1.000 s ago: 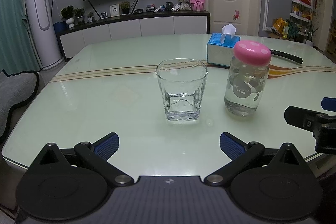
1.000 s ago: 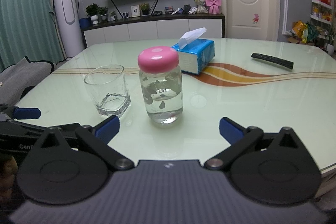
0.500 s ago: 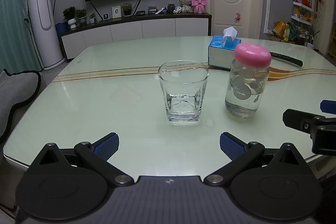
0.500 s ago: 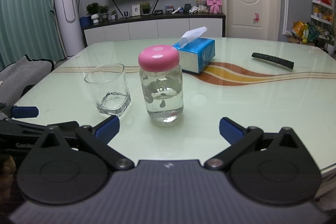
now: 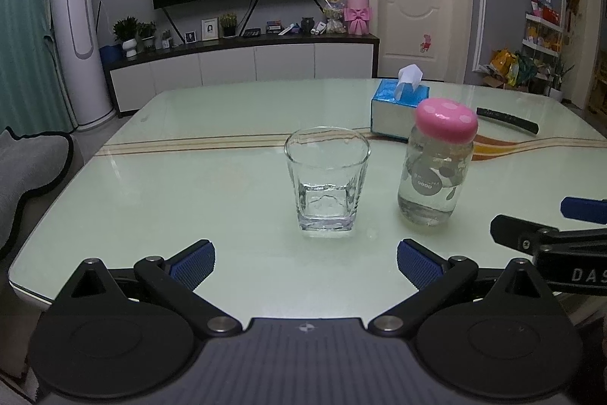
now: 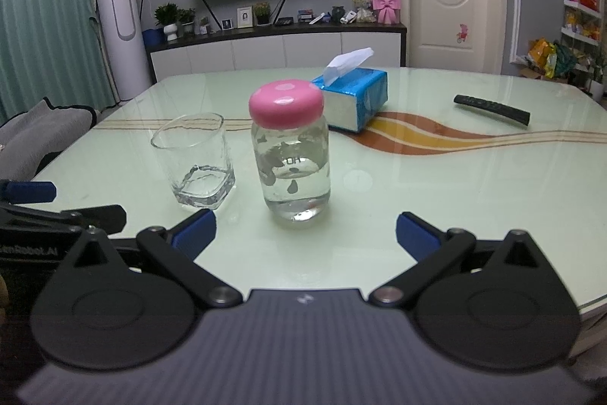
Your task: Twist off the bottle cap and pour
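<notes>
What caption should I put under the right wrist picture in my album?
Open right tool faces a pink-capped bottle of water beside an empty glass on the table.

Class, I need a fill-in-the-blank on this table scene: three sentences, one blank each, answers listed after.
1. The bottle wears a ____ cap.
2. The glass tumbler stands to the ____ of the bottle in both views.
3. Behind the bottle lies a blue ____ box.

Missing words: pink; left; tissue
</notes>
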